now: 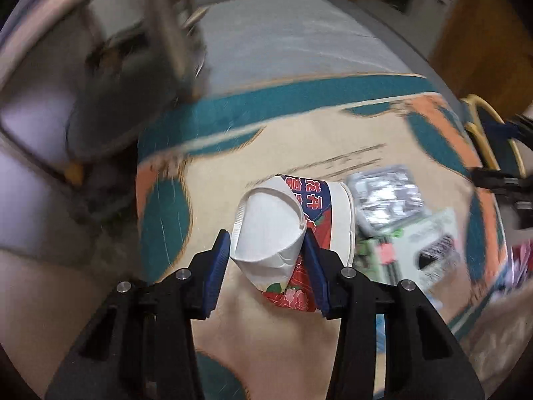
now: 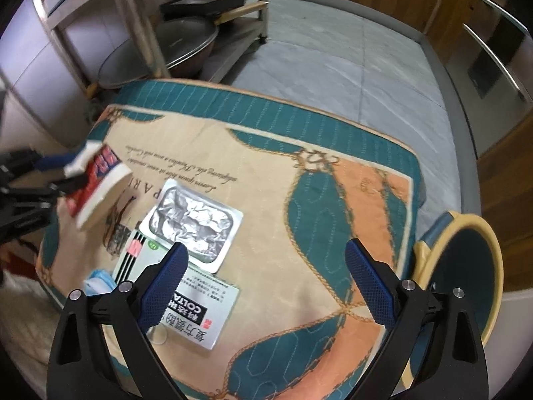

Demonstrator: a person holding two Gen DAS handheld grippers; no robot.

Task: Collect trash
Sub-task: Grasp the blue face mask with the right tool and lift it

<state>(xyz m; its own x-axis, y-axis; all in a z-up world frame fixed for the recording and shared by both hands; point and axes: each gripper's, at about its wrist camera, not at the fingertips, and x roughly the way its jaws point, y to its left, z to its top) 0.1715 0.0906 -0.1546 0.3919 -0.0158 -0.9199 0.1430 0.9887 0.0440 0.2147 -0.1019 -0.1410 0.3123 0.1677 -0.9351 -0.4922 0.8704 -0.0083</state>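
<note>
2 hand-held grippers work over a desk [image 2: 299, 233] covered by a quilted cloth in teal, beige and orange. The left hand-held gripper [image 1: 266, 243] is clamped on a crushed paper cup [image 1: 283, 230], its blue pads [image 1: 218, 260] pressing the white inside and the red-and-blue printed outside; the cup tilts with its open mouth toward the camera, and the right wrist view shows it raised off the cloth at the left edge. The right hand-held gripper [image 2: 266, 263] hangs above the cloth with its jaws wide apart and nothing between them. Below it lie a crumpled foil tray [image 2: 193, 223] and, touching the tray's near edge, a flat medicine box [image 2: 180, 293] with black lettering. Just off the desk's right corner stands a bin [image 2: 466, 276] with a yellow rim. Beyond the desk, a metal rack [image 2: 150, 33] holds pans.
</note>
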